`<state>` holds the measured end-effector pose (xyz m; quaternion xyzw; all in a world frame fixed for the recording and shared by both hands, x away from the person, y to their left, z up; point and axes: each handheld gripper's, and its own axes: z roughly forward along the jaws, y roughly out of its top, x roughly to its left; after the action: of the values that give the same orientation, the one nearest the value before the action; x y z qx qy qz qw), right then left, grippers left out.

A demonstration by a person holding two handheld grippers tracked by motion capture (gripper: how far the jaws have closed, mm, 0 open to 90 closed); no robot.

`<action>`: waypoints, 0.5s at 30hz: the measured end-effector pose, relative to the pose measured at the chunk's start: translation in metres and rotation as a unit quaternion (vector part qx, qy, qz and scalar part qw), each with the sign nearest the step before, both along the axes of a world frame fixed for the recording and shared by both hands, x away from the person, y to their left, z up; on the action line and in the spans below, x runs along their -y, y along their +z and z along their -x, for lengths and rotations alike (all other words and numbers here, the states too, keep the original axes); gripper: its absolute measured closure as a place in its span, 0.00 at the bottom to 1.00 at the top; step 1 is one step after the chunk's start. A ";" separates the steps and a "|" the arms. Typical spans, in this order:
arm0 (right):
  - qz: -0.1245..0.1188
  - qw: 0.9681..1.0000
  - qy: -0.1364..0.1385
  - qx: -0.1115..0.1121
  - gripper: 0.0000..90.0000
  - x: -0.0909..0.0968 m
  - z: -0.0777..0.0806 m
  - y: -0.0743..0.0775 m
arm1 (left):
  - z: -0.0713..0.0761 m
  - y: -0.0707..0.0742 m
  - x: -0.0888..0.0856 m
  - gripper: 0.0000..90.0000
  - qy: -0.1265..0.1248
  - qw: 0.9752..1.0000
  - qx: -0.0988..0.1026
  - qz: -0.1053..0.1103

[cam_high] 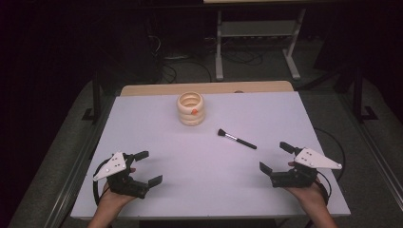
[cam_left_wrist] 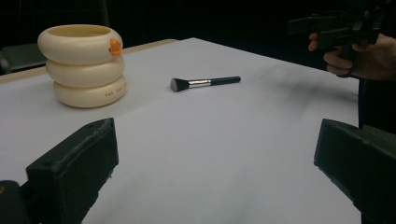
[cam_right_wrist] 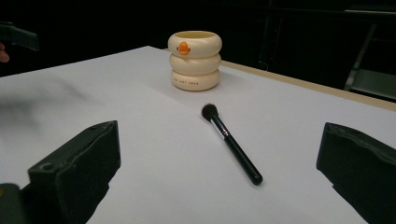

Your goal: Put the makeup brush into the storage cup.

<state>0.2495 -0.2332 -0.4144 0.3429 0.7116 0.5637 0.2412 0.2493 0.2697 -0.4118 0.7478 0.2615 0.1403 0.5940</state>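
Slim black-handled brush (cam_high: 236, 138), ringed cream cup (cam_high: 191, 109)

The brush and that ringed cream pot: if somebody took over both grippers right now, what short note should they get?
Left gripper: open, holding nothing, near the table's front left.
Right gripper: open, holding nothing, front right.
Makeup brush: lies flat right of centre, bristles toward the pot, closer to the right gripper.
Cream ringed pot: upright toward the far edge, open at the top.
Done: nothing yet; both things untouched.
Left: probably pick up the brush and stand it in the pot.
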 end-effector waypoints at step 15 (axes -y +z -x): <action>-0.003 1.000 0.001 -0.003 0.00 -0.001 -0.004 0.003 | -0.001 -0.001 0.001 0.00 -0.003 1.000 -0.004 0.003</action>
<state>0.2533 -0.2317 -0.4118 0.3444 0.7109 0.5652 0.2377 0.2502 0.2687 -0.4130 0.7472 0.2616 0.1350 0.5958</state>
